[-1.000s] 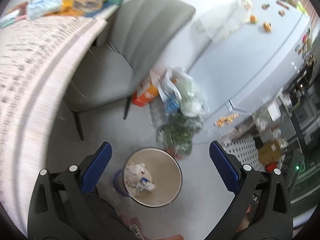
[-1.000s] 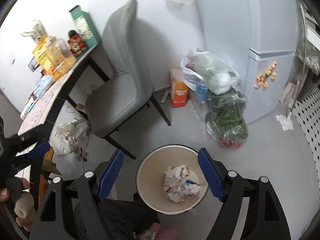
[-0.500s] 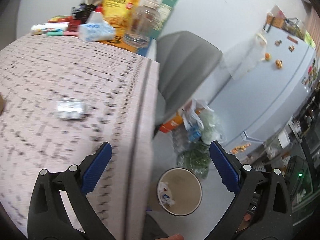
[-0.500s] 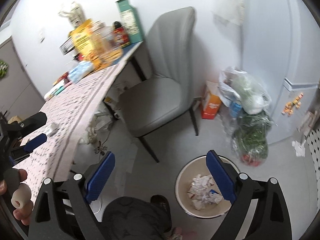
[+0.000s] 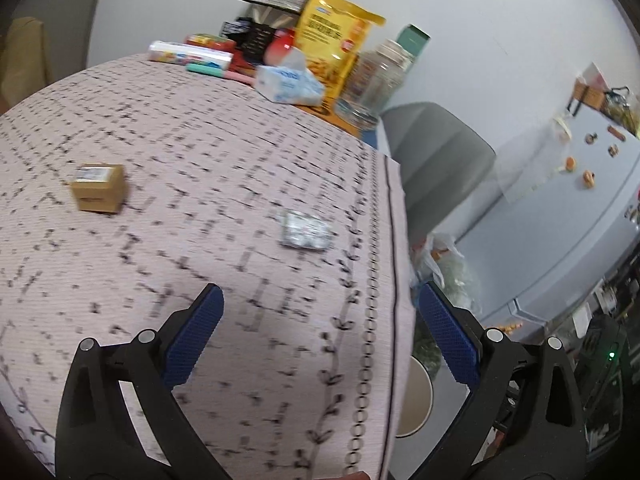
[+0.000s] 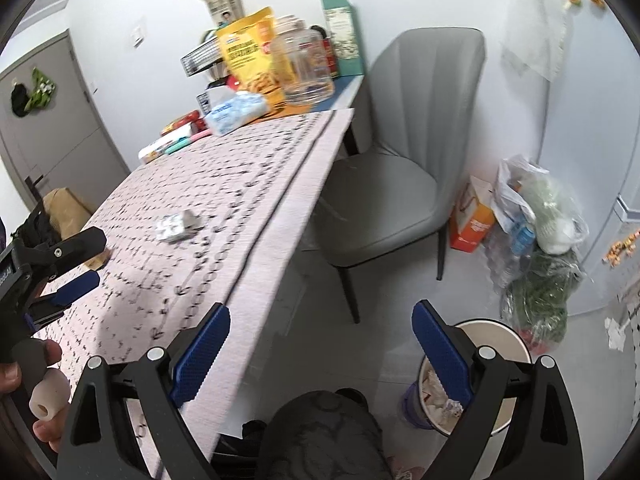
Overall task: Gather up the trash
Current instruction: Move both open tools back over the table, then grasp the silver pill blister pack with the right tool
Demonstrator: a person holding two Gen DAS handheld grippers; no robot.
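A crumpled silver foil pack (image 5: 306, 230) (image 6: 176, 226) lies on the pink patterned tablecloth (image 5: 200, 140) near its right edge. A small cardboard box (image 5: 98, 188) sits further left. My left gripper (image 5: 320, 300) hovers open above the cloth, short of the foil pack, with nothing between its pads; the right wrist view also shows it, as the left gripper (image 6: 86, 260) held by a hand (image 6: 24, 380). My right gripper (image 6: 320, 314) is open and empty over the table's edge. The round bin (image 6: 506, 328) (image 5: 420, 400) on the floor holds crumpled paper (image 6: 436, 396).
A grey chair (image 6: 384, 200) stands beside the table. Plastic bags (image 6: 536, 220) and an orange carton (image 6: 472, 224) sit against the fridge (image 5: 560, 208). A tissue pack (image 5: 288, 84), a yellow snack bag (image 5: 332, 36) and a glass jar (image 6: 308, 68) crowd the far end.
Both views have swung from the bin on the floor up and leftward to the tabletop. The foil pack and the cardboard box came into view. Both grippers stayed open and empty.
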